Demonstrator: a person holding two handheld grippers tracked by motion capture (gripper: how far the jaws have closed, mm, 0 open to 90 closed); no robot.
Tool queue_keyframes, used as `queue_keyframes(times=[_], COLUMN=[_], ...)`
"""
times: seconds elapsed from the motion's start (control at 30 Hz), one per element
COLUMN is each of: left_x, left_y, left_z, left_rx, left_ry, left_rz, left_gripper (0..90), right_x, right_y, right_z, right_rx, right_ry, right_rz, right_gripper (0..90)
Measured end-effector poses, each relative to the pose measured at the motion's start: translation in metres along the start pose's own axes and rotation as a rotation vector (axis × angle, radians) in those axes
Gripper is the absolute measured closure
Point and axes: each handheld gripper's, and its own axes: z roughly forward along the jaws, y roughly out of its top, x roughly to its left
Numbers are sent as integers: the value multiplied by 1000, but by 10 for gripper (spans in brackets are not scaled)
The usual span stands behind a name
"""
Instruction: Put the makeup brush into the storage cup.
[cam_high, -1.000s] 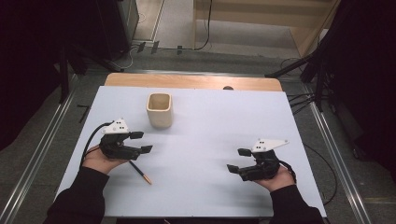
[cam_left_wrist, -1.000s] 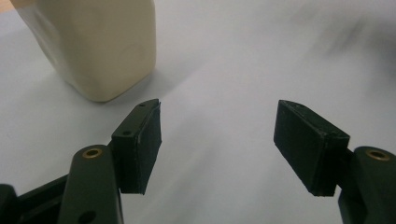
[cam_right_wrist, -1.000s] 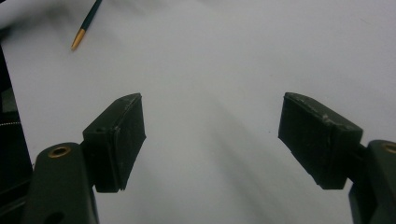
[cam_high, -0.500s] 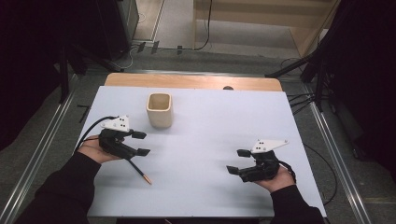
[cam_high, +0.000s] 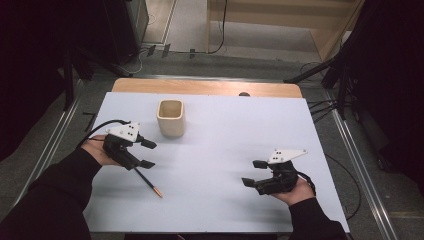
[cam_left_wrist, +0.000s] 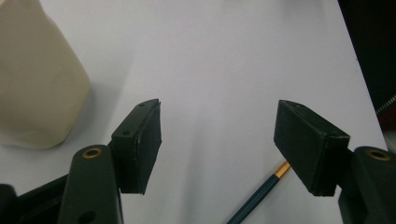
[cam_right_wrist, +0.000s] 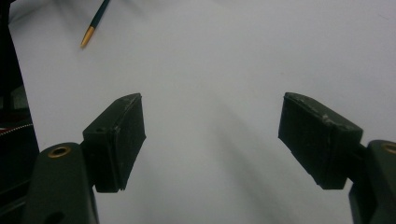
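The pencil (cam_high: 146, 182) lies on the table (cam_high: 225, 150), slanting from under the left gripper (cam_high: 146, 153) toward the person. This gripper is much nearer; the right gripper (cam_high: 252, 173) is well apart. Both stand open, probably empty.

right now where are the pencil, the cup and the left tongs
pencil (cam_high: 148, 182): high view, middle of its dark shaft
cup (cam_high: 171, 123): high view, front wall below the rim
left tongs (cam_high: 147, 153): high view, midway between the two open tips
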Motion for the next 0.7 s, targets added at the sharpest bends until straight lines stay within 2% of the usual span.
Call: queue_keyframes(times=[0.07, 0.1, 0.23, 0.37, 0.43, 0.47, 0.6, 0.7], left_x=[2, 3, 7, 8, 8, 7, 1, -2], left_y=[-1, -1, 1, 6, 5, 5, 8, 11], left_z=[-1, -1, -2, 0, 0, 1, 3, 3], left_rx=[-2, 6, 62, 121, 131, 140, 226, 276], left_ry=[-9, -25, -46, -37, -37, -41, -43, -59], left_rz=[37, 31, 76, 82, 101, 99, 167, 182], left_gripper=[329, 329, 340, 339, 340, 340, 339, 339], right_x=[0, 0, 0, 0, 0, 0, 0, 0], right_y=[0, 0, 0, 0, 0, 0, -1, -1], right_z=[0, 0, 0, 0, 0, 0, 1, 1], right_rx=[-4, -5, -2, -1, 0, 2, 12, 14], right_ry=[7, 10, 16, 16, 13, 11, 6, 5], right_rz=[2, 5, 2, 1, -1, -2, 4, 4], right_gripper=[235, 235, 235, 235, 235, 235, 235, 236])
